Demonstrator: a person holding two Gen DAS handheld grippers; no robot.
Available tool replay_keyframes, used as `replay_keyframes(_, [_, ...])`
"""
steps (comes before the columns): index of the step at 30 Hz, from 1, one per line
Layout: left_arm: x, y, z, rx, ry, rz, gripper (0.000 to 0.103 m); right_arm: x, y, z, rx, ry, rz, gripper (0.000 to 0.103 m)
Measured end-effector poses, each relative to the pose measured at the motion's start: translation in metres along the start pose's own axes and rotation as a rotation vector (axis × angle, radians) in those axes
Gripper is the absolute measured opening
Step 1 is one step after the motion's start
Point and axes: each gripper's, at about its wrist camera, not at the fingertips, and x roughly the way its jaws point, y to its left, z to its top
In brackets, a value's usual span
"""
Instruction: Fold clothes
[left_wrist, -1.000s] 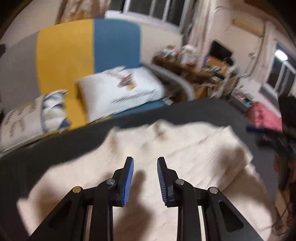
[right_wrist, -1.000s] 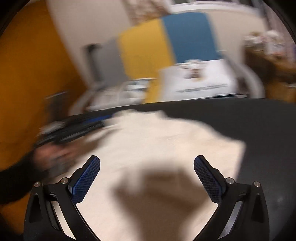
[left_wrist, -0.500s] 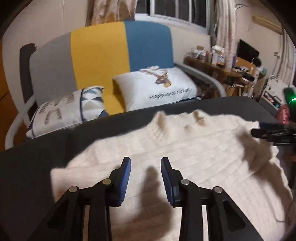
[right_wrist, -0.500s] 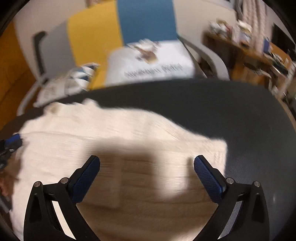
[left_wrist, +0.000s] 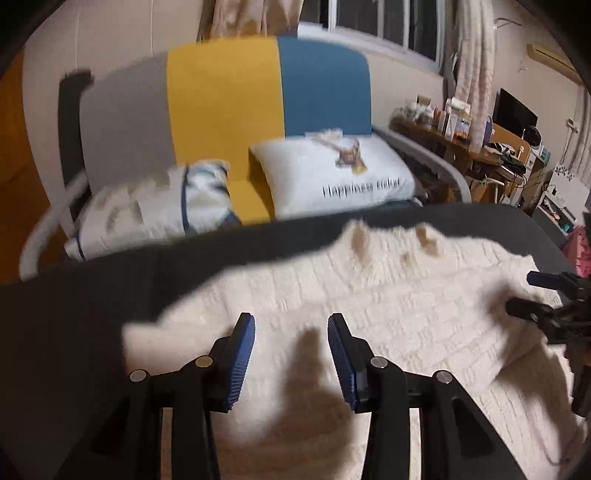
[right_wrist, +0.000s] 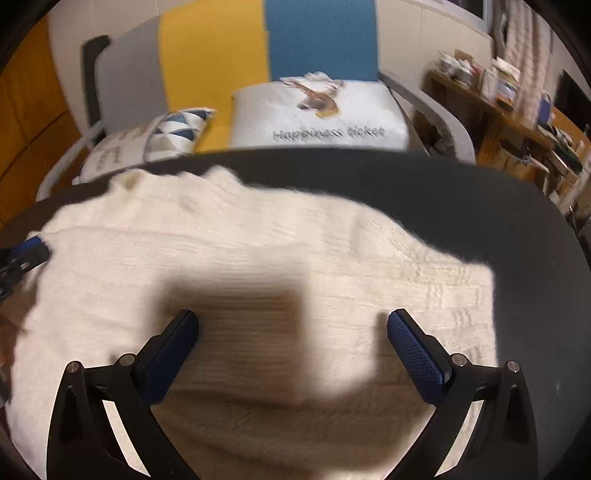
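Observation:
A cream knitted sweater (left_wrist: 388, 325) lies spread on a dark round table (left_wrist: 74, 314). My left gripper (left_wrist: 291, 325) hovers over the sweater's left part; its jaws are opening and nothing is between them. In the right wrist view the same sweater (right_wrist: 258, 251) fills the middle. My right gripper (right_wrist: 291, 325) stands wide open just above the cloth, casting a square shadow, with nothing held. The right gripper's tips (left_wrist: 543, 295) show at the right edge of the left wrist view. The left gripper's tip (right_wrist: 26, 251) shows at the left edge of the right wrist view.
Behind the table (right_wrist: 480, 206) stands a sofa (left_wrist: 258, 103) in grey, yellow and blue with two white pillows (left_wrist: 332, 177). A cluttered wooden desk (left_wrist: 480, 147) lines the right wall. Orange panels (right_wrist: 22, 110) are at the left.
The left gripper's jaws have spread wider apart and its view has swung left along the sweater. The right gripper has come down closer to the cloth, staying wide open.

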Motion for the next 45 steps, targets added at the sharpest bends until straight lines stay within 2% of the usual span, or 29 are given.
replay_keyframes(1, [-0.003, -0.001, 0.003, 0.01, -0.015, 0.005, 0.043, -0.006, 0.008, -0.004, -0.025, -0.021, 0.016, 0.103])
replay_keyframes(3, [0.005, -0.002, 0.005, 0.006, 0.021, -0.006, 0.043, -0.013, 0.025, -0.006, -0.082, -0.039, 0.033, 0.103])
replay_keyframes(5, [0.023, 0.0, -0.003, -0.004, 0.101, 0.014, 0.043, -0.007, 0.037, -0.009, -0.124, -0.02, 0.046, 0.103])
replay_keyframes(8, [0.027, 0.005, -0.015, -0.023, 0.09, -0.01, 0.045, 0.012, 0.041, -0.02, -0.143, 0.034, 0.023, 0.103])
replay_keyframes(11, [0.015, 0.013, -0.014, -0.079, 0.089, -0.043, 0.045, 0.017, 0.028, -0.031, -0.074, -0.002, 0.063, 0.103])
replay_keyframes(13, [0.0, 0.013, -0.018, -0.063, 0.065, -0.062, 0.045, 0.014, 0.029, -0.031, -0.083, 0.004, 0.061, 0.103])
replay_keyframes(16, [-0.014, 0.011, -0.031, 0.028, 0.055, 0.001, 0.045, 0.003, 0.028, -0.032, -0.097, 0.017, 0.084, 0.103])
replay_keyframes(18, [-0.01, 0.019, -0.039, 0.05, 0.102, 0.056, 0.045, -0.004, 0.022, -0.033, -0.096, 0.009, 0.083, 0.103])
replay_keyframes(19, [-0.008, 0.026, -0.041, 0.026, 0.112, 0.042, 0.046, -0.005, 0.019, -0.032, -0.099, 0.013, 0.093, 0.103])
replay_keyframes(21, [-0.009, 0.037, -0.039, -0.03, 0.126, 0.0, 0.046, 0.007, 0.013, -0.034, -0.101, 0.091, 0.109, 0.103])
replay_keyframes(23, [-0.018, 0.037, -0.031, -0.047, 0.088, -0.061, 0.045, 0.01, 0.007, -0.037, -0.099, 0.091, 0.117, 0.103])
replay_keyframes(25, [-0.028, 0.028, -0.021, -0.02, 0.042, -0.139, 0.045, -0.003, 0.0, -0.036, -0.056, 0.069, 0.194, 0.103])
replay_keyframes(26, [-0.032, 0.022, -0.015, 0.012, 0.019, -0.178, 0.045, -0.01, -0.007, -0.04, -0.007, 0.055, 0.269, 0.103])
replay_keyframes(29, [-0.025, -0.008, -0.004, 0.167, -0.007, -0.159, 0.045, -0.033, -0.029, -0.05, 0.133, 0.014, 0.489, 0.103])
replay_keyframes(31, [-0.013, -0.028, 0.002, 0.243, 0.007, -0.155, 0.045, -0.041, -0.032, -0.061, 0.13, 0.023, 0.539, 0.103])
replay_keyframes(33, [0.005, -0.041, 0.005, 0.268, 0.052, -0.171, 0.045, -0.041, -0.033, -0.066, 0.117, 0.034, 0.539, 0.103])
replay_keyframes(36, [0.031, -0.046, 0.005, 0.24, 0.114, -0.128, 0.045, -0.039, -0.033, -0.065, 0.103, 0.043, 0.534, 0.103])
replay_keyframes(39, [0.035, -0.036, 0.006, 0.163, 0.098, -0.165, 0.045, -0.036, -0.031, -0.053, 0.107, 0.009, 0.529, 0.103])
replay_keyframes(40, [0.037, -0.035, 0.006, 0.162, 0.097, -0.163, 0.046, -0.035, -0.031, -0.05, 0.109, -0.001, 0.529, 0.103])
replay_keyframes(42, [0.041, -0.034, 0.005, 0.151, 0.099, -0.15, 0.05, -0.021, -0.031, -0.041, 0.15, 0.04, 0.503, 0.103])
replay_keyframes(45, [0.045, -0.024, 0.011, 0.068, 0.129, -0.143, 0.053, -0.01, -0.032, -0.033, 0.187, 0.013, 0.514, 0.103])
